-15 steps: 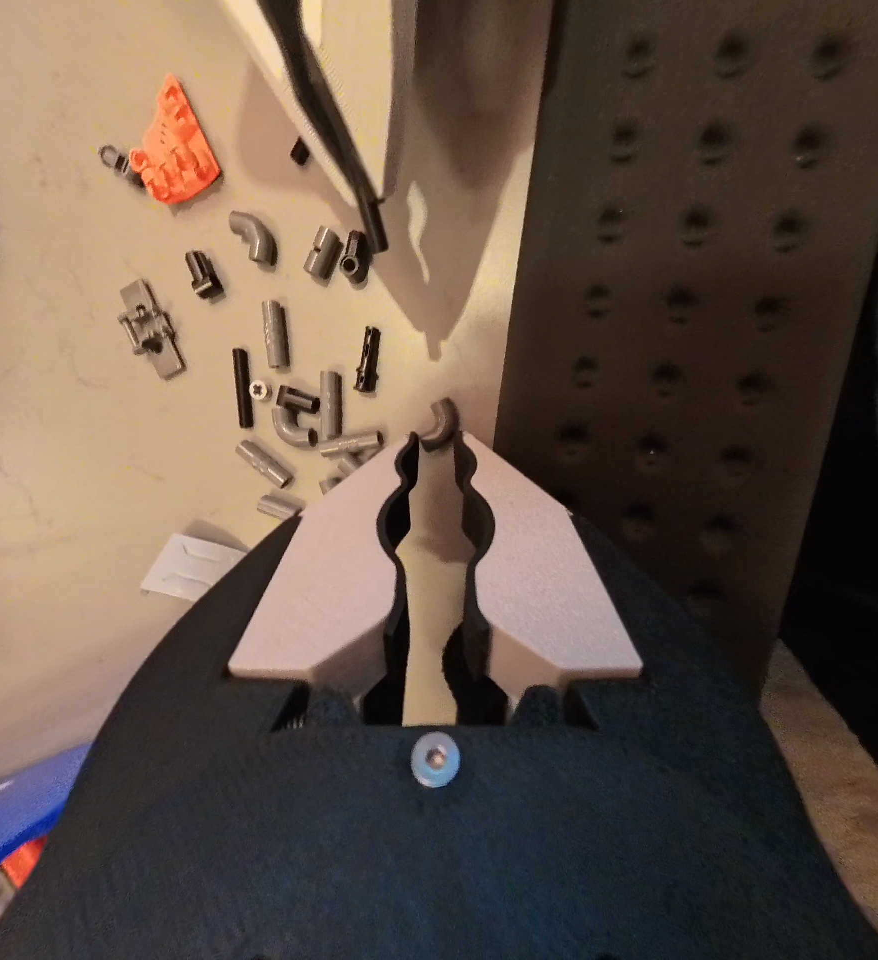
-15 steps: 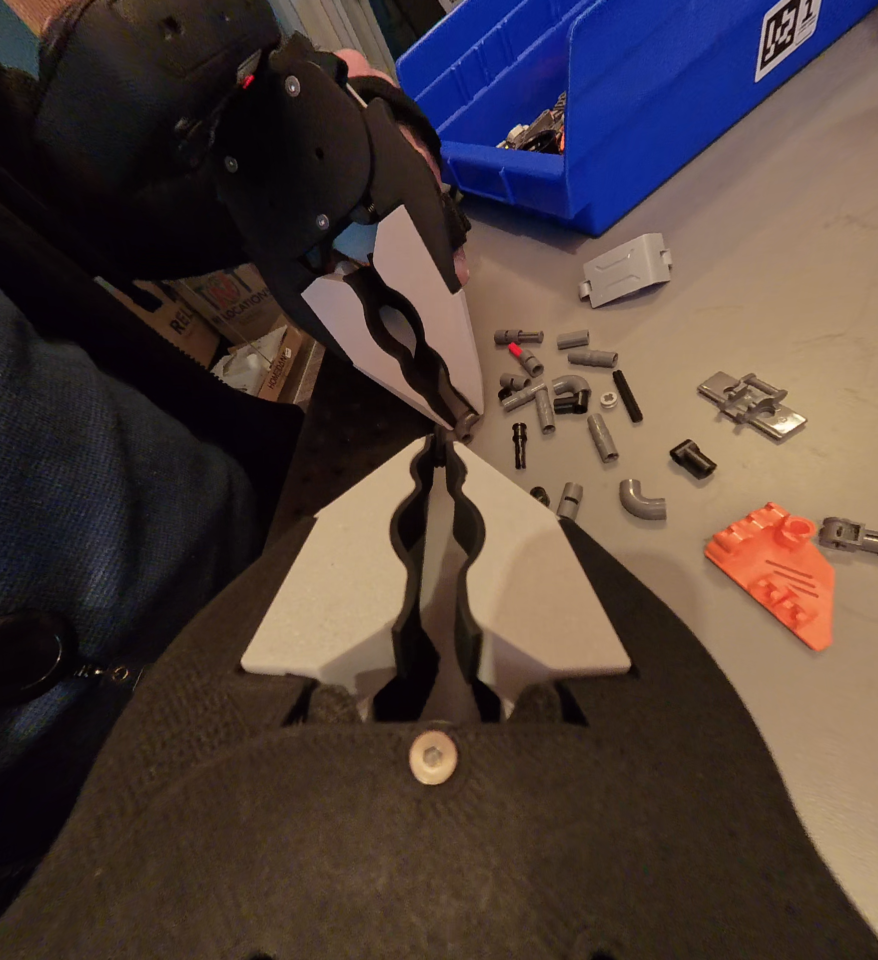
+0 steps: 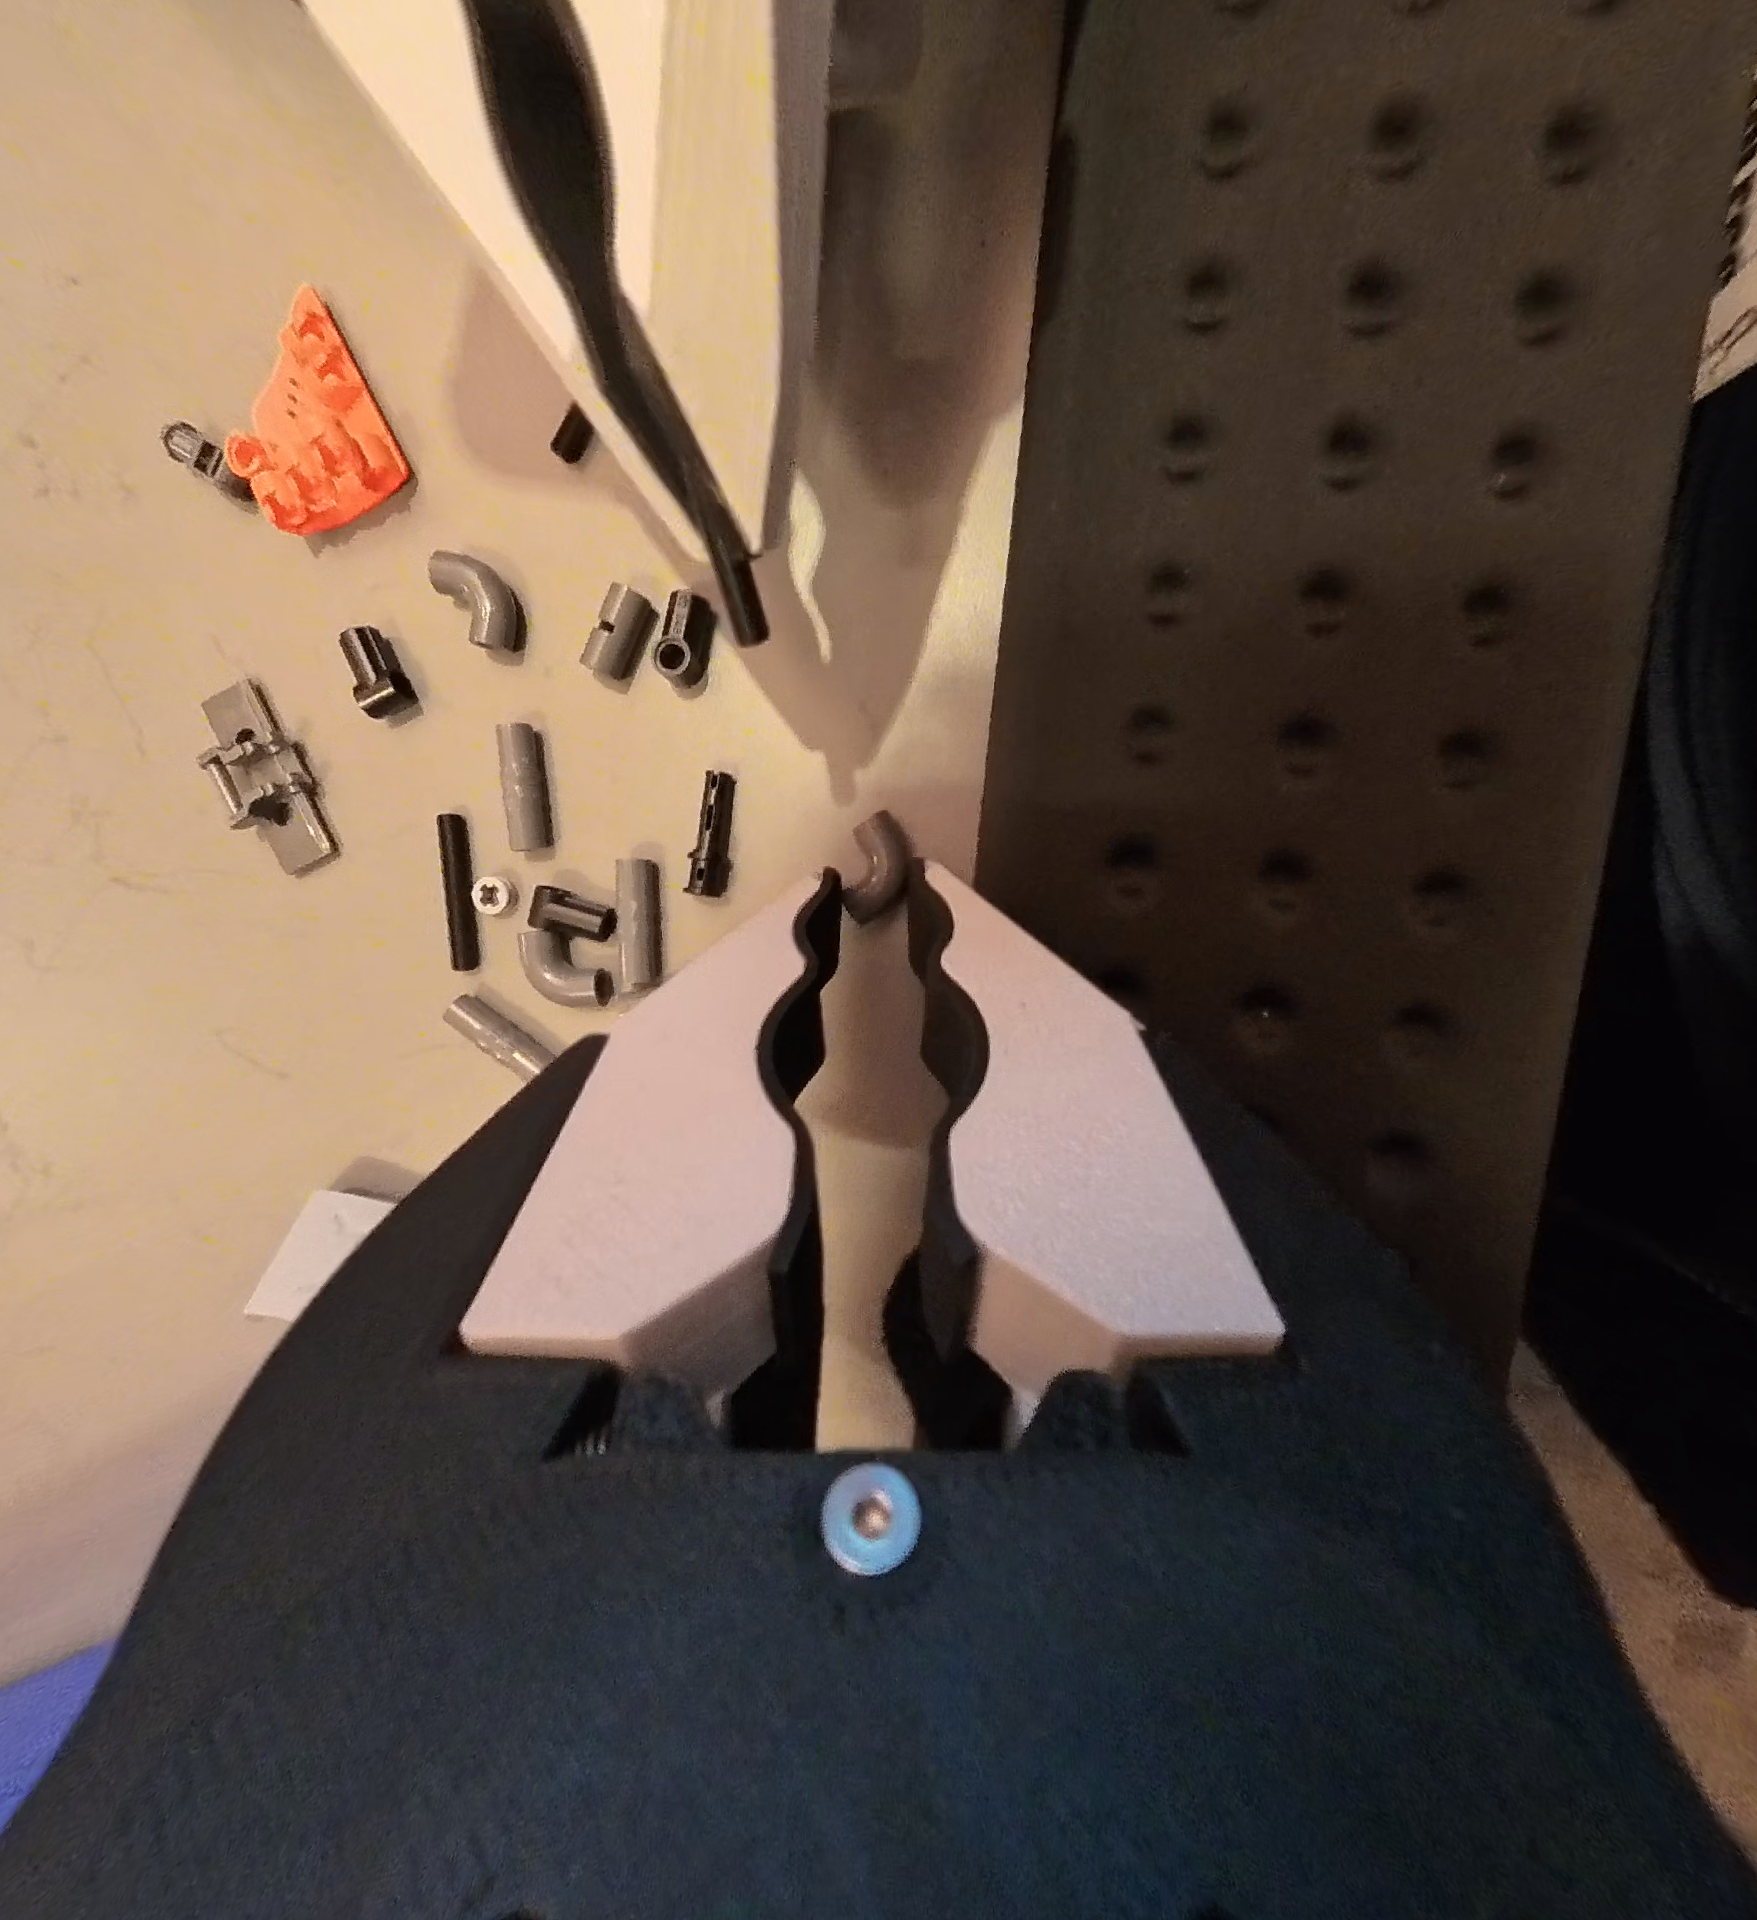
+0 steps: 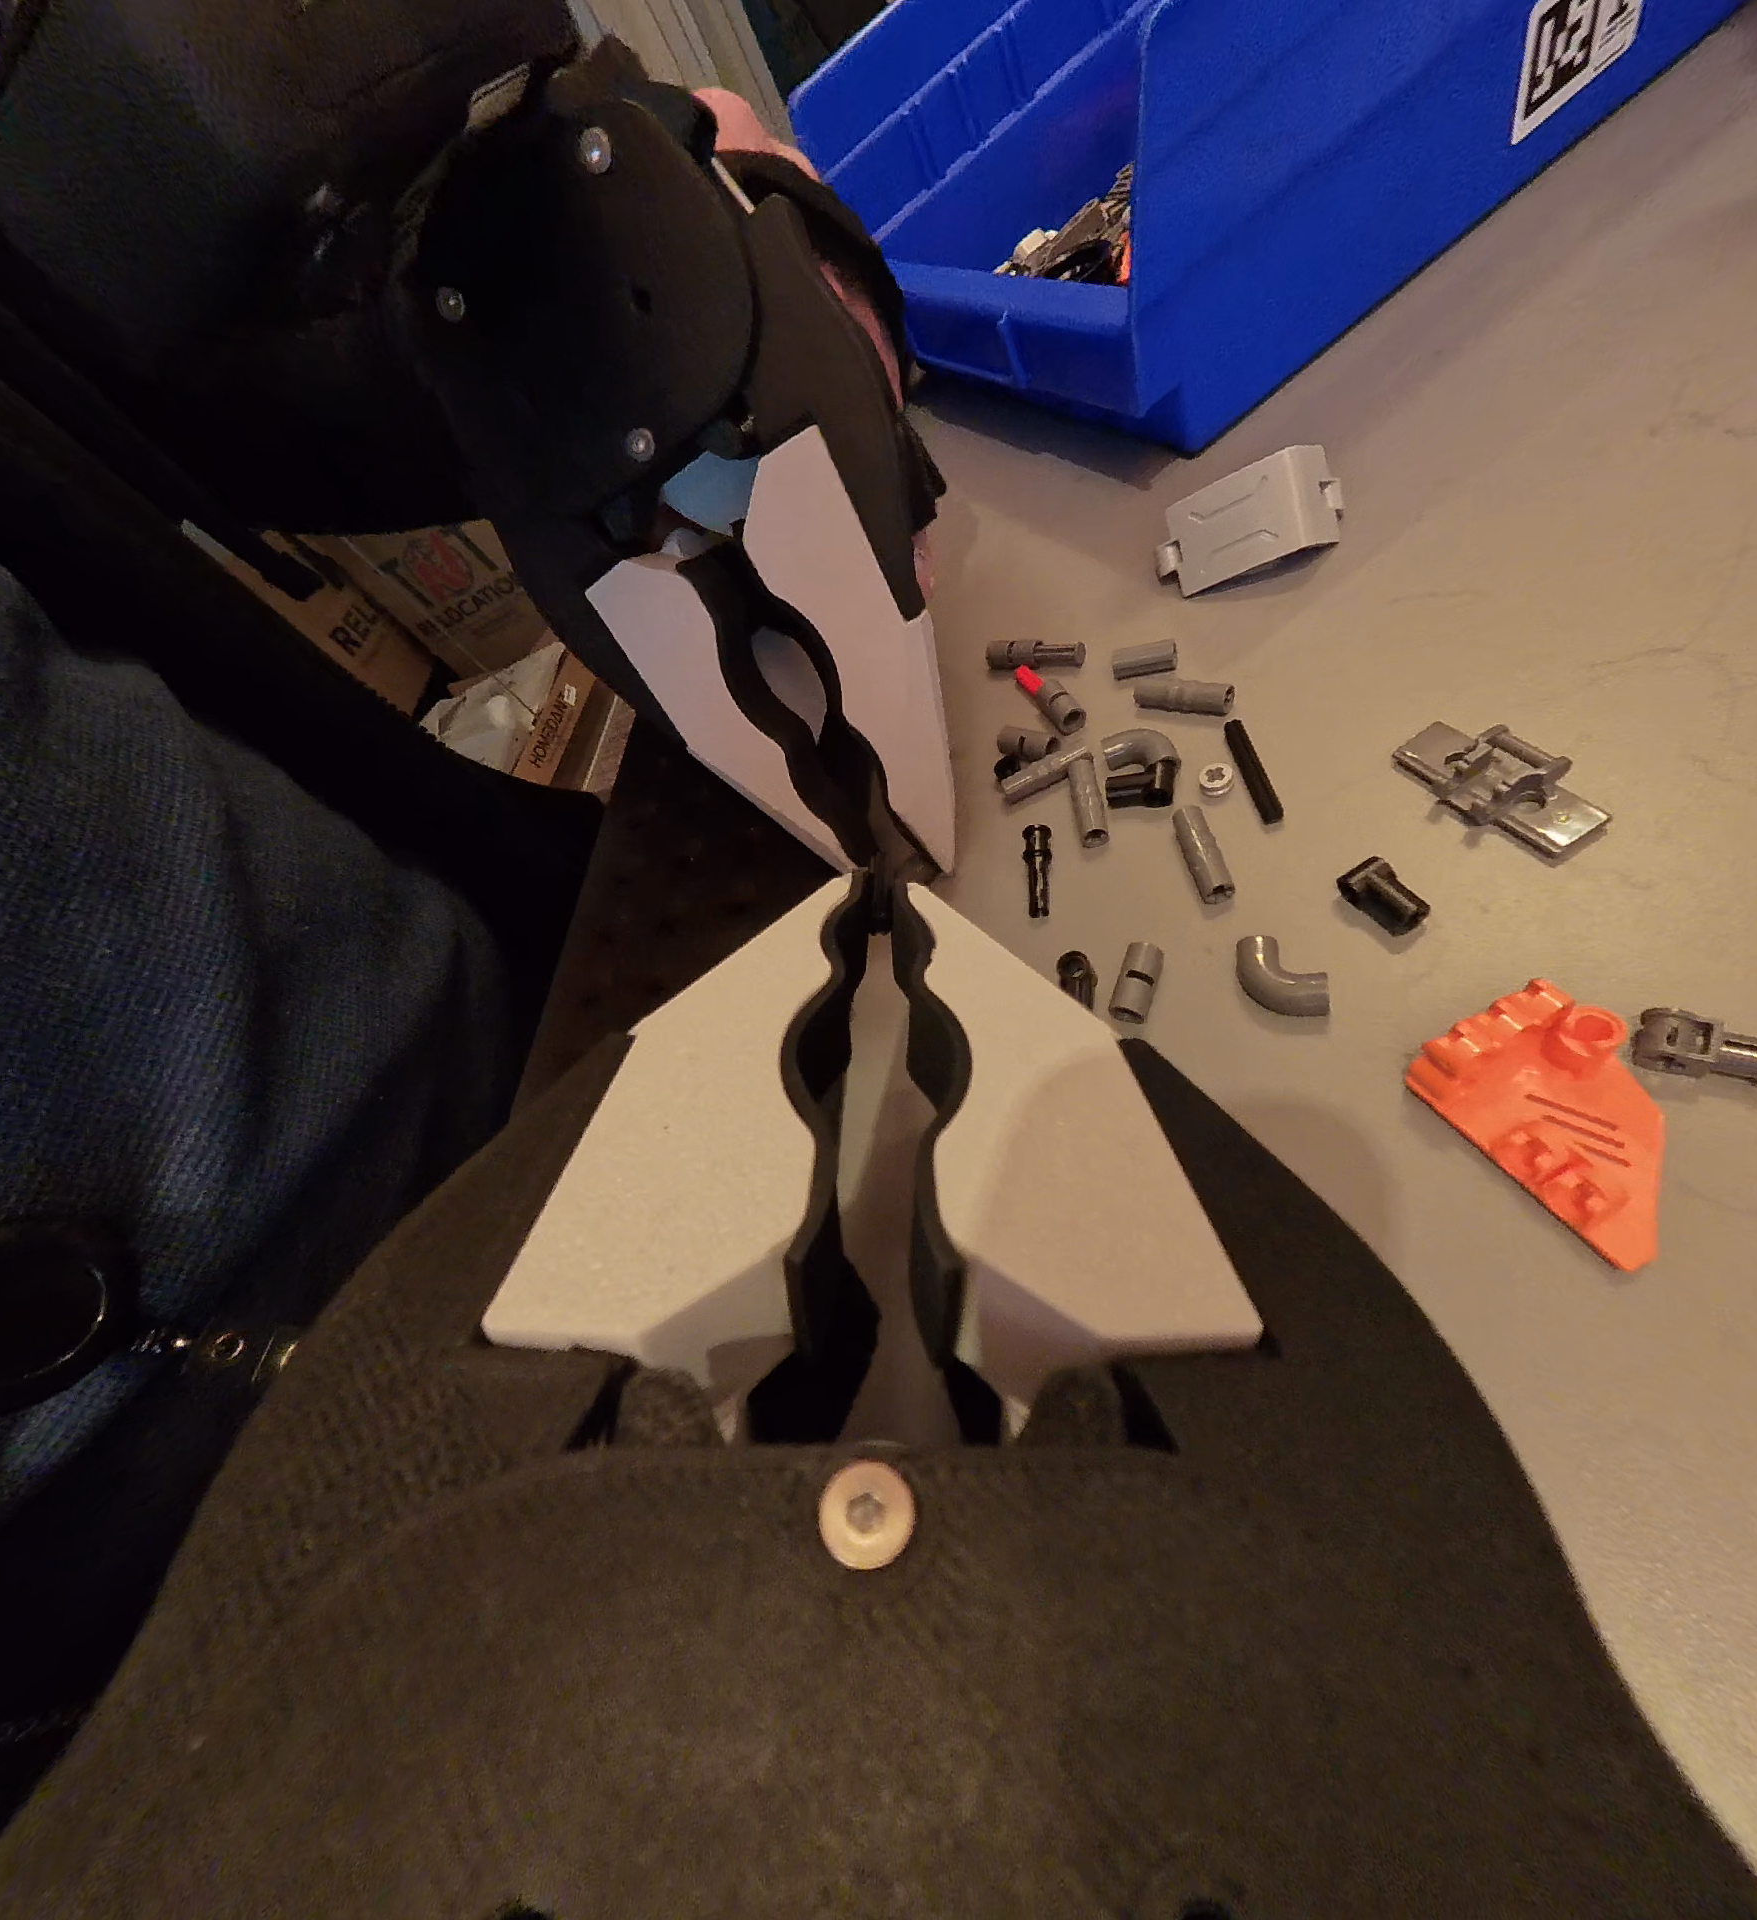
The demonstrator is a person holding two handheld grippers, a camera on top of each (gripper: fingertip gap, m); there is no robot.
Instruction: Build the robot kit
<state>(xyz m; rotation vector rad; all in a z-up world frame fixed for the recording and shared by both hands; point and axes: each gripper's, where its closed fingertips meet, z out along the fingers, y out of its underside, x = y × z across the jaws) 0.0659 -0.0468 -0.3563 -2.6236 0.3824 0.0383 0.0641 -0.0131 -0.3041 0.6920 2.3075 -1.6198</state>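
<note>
Your left tool [image 3: 869,883] grips a grey elbow [image 3: 876,868] at its tips; your right tool [image 4: 882,904] pinches a black pin [image 4: 880,902] tip-to-tip against it, above the worktop [image 4: 1580,582].

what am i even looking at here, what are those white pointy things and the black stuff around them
These are two hand-held grippers, one in each of a person's hands, each carrying a camera that looks out along its jaws. The white wedges are the jaws; the black shape beneath is the gripper body.

In the left wrist view, the left gripper pinches a small grey elbow piece at its tips. In the right wrist view, the right gripper pinches a small dark piece, too small to identify, and the left gripper meets it tip to tip.

On the grey table lie scattered small grey and black connector pieces, an orange plate, a grey panel and a blue bin of parts.
</note>
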